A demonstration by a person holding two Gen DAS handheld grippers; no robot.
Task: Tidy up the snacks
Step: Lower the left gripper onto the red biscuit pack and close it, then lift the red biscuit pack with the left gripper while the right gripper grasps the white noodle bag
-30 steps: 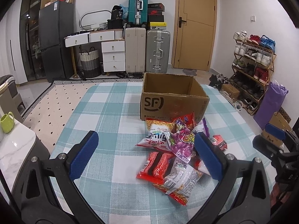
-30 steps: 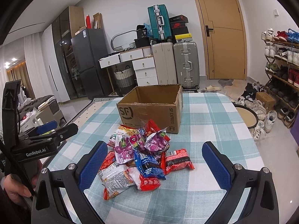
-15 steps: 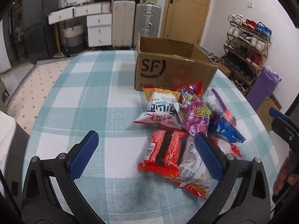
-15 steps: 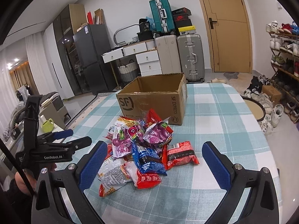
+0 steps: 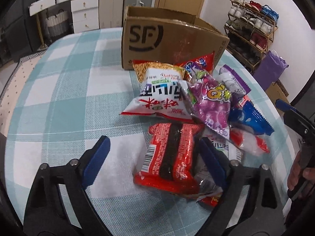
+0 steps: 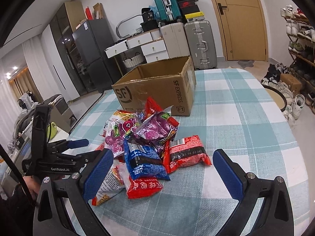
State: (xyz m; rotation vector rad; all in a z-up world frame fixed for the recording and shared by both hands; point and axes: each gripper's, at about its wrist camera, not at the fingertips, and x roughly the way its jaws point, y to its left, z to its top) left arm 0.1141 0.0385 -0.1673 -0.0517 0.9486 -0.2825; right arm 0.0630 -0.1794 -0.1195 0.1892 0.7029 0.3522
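A table (image 6: 246,118) under a teal-and-white checked cloth fills the room's middle; a dark fridge (image 6: 88,55) stands far left, suitcases (image 6: 198,43) and a wooden door (image 6: 242,19) behind, a shoe rack (image 5: 254,25) at right. Since a second ago the left gripper (image 5: 155,157) has dropped close over the snack pile (image 6: 145,147); its jaws are closing around a red noodle packet (image 5: 171,157), the pads not yet pressing it. The right gripper (image 6: 163,169) hangs spread wide above the pile. The cardboard box (image 6: 157,90) behind the snacks stands open; its inside looks bare.
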